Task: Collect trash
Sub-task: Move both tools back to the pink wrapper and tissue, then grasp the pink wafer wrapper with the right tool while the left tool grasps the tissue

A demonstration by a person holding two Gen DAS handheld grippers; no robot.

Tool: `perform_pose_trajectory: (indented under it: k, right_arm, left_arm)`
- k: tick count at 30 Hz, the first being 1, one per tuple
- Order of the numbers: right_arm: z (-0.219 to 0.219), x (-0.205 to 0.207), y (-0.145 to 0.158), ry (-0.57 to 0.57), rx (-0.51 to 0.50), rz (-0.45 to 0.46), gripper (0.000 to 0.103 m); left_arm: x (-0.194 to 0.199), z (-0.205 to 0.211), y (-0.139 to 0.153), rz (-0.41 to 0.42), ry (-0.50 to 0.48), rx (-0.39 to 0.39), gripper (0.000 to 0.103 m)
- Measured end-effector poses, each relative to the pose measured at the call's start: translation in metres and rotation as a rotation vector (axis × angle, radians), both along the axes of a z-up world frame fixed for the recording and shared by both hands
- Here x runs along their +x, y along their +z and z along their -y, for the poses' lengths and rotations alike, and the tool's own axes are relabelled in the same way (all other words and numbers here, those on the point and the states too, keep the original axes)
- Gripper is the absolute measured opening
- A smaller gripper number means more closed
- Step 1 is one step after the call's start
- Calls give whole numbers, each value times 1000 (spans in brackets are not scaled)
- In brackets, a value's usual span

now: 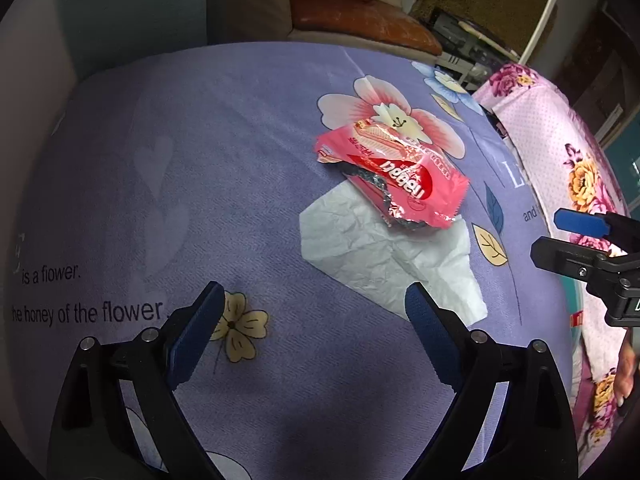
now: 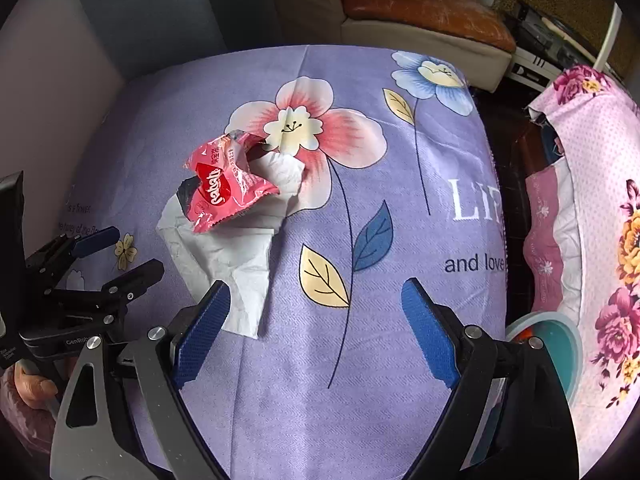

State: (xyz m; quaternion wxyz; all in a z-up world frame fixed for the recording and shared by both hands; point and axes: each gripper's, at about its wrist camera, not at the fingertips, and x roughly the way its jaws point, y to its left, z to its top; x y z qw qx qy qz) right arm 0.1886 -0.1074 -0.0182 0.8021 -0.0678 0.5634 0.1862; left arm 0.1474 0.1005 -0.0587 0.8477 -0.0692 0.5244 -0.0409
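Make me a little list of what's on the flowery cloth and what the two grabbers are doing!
surface: purple flowered cloth
trash 1: pink snack wrapper, torn open, lying on the tissue
trash 2: white tissue, crumpled, flat on the cloth
left gripper: open, empty, near the tissue
right gripper: open, empty
bin: round teal container beside the cloth

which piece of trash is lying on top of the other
The pink snack wrapper lies on top: shiny, crinkled, red logo. The white tissue lies flat on the purple cloth beneath it.
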Motion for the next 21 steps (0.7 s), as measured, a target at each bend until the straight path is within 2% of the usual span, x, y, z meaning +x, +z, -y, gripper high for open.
perform_pose_trajectory:
  k: [5, 9, 13, 16, 17, 20, 21]
  right_arm:
    - [-43, 33, -5, 82, -19, -20, 83]
    - [-67, 57, -12, 113, 6, -60, 69]
    - [-85, 77, -24, 132, -10, -85, 67]
    - [-94, 87, -33, 147, -9, -109, 59]
    - [-97, 89, -36, 150, -11, -114, 53]
    - [-100, 92, -41, 161, 5, -129, 23]
    - [-100, 91, -41, 160, 3, -119, 22]
  left_arm:
    - [7, -33, -2, 1, 24, -6, 92]
    - [13, -50, -3, 15, 24, -12, 92]
    - [17, -61, -5, 20, 23, -23, 92]
    - [17, -62, -7, 18, 8, -28, 92]
    - [18, -60, -8, 14, -1, -29, 92]
    - [18, -51, -10, 11, -34, -24, 92]
    - [16, -48, -10, 11, -46, -23, 92]
